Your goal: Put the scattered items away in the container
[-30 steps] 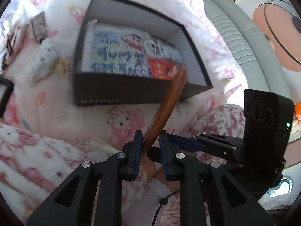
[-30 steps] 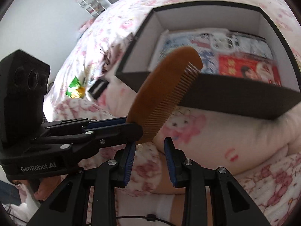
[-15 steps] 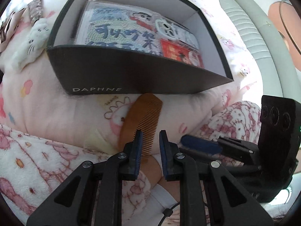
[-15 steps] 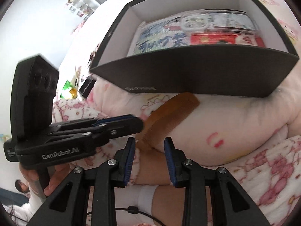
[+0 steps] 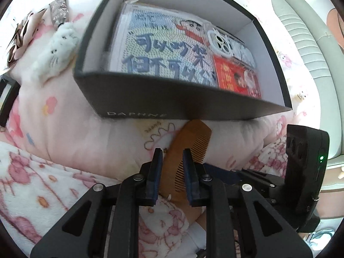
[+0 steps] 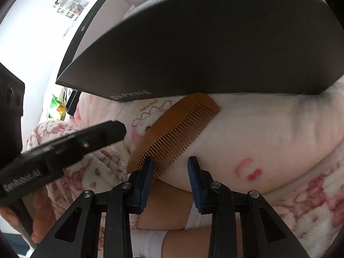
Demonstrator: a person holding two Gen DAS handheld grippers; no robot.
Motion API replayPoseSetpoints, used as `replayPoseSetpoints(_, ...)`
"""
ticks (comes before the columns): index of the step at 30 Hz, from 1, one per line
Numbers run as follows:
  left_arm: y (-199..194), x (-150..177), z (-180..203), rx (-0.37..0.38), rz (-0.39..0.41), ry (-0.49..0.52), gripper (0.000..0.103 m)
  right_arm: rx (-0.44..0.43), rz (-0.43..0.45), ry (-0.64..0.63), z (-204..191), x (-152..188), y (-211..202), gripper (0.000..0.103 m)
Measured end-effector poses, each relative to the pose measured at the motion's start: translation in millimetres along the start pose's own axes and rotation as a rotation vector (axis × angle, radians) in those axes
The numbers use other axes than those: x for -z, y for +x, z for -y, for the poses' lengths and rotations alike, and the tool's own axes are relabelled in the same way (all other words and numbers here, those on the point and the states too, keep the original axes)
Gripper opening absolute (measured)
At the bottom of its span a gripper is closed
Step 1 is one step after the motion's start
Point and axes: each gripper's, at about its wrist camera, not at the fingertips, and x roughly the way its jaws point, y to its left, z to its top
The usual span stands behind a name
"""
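Note:
A brown wooden comb (image 5: pixel 189 142) (image 6: pixel 178 124) lies flat on the pink bedding, just below the front wall of the black box (image 5: pixel 172 99) (image 6: pixel 215 43). My left gripper (image 5: pixel 172 157) hovers over the comb's middle with its pads nearly together. Nothing is gripped, and in the right wrist view its finger (image 6: pixel 103 133) ends short of the comb. My right gripper (image 6: pixel 171 165) is open; the comb's near end reaches its left pad, and the gap holds only bedding. The box holds a cartoon-print pack (image 5: pixel 167 51), a white phone case (image 5: pixel 219 40) and a red packet (image 5: pixel 236 77).
Left of the box lie a white plush cat (image 5: pixel 53 49), a silver tube (image 5: pixel 59 10) and a bow (image 5: pixel 19 34). A green packet (image 6: pixel 56 105) lies farther left. A person's leg (image 6: pixel 167 202) is under the grippers. A grey padded headboard (image 5: pixel 301 43) runs along the right.
A second ago my left gripper held the comb up in front of the box; now the comb lies on the bedding. Both grippers have sunk toward it, closer to the box wall.

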Motion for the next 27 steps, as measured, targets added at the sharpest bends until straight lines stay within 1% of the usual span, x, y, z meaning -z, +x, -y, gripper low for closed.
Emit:
replayPoseSetpoints(4, 0, -2, -8, -0.004, 0.000, -0.014, 0.019, -0.085, -0.020, -0.002, -5, -3, 3, 0.030)
replayPoseSetpoints(6, -1, -2, -12, 0.004, 0.006, -0.022, 0.020, -0.126, -0.019, -0.025, -12, -2, 6, 0.026)
replayPoseSetpoints(8, -1, -2, -14, 0.030, -0.001, -0.026, 0.020, -0.167, -0.023, -0.026, -15, -2, 10, 0.017)
replayPoseSetpoints(11, 1, -2, -16, 0.030, -0.003, -0.032, 0.020, -0.182, -0.007, -0.026, -17, -4, 11, 0.015)
replayPoseSetpoints(13, 2, -1, -16, 0.031, -0.008, -0.028, 0.020, -0.175, -0.006, -0.035, -19, -3, 9, 0.015)
replayPoseSetpoints(15, 6, 0, -16, 0.029, -0.028, 0.013, 0.020, -0.141, -0.018, -0.041, -18, -2, 6, 0.016)
replayPoseSetpoints(19, 12, 1, -13, 0.032, -0.037, 0.017, 0.020, -0.097, -0.020, -0.005, -6, -7, -2, 0.020)
replayPoseSetpoints(22, 14, 0, -12, 0.035, -0.041, 0.021, 0.020, -0.154, -0.033, 0.070, 11, -13, -3, 0.020)
replayPoseSetpoints(23, 14, 0, -12, 0.035, -0.042, 0.021, 0.020, -0.151, -0.034, 0.085, 15, -14, -3, 0.027)
replayPoseSetpoints(24, 15, -1, -12, 0.035, -0.042, 0.021, 0.020, -0.119, -0.021, 0.089, 16, -15, -4, 0.031)
replayPoseSetpoints(25, 15, -1, -12, 0.036, -0.041, 0.020, 0.020, -0.078, -0.003, 0.087, 18, -16, -6, 0.033)
replayPoseSetpoints(26, 16, -2, -12, 0.037, -0.043, 0.018, 0.020, -0.071, 0.006, 0.087, 19, -16, -9, 0.034)
replayPoseSetpoints(27, 17, -2, -13, 0.038, -0.046, 0.016, 0.020, -0.084, 0.009, 0.092, 20, -17, -11, 0.035)
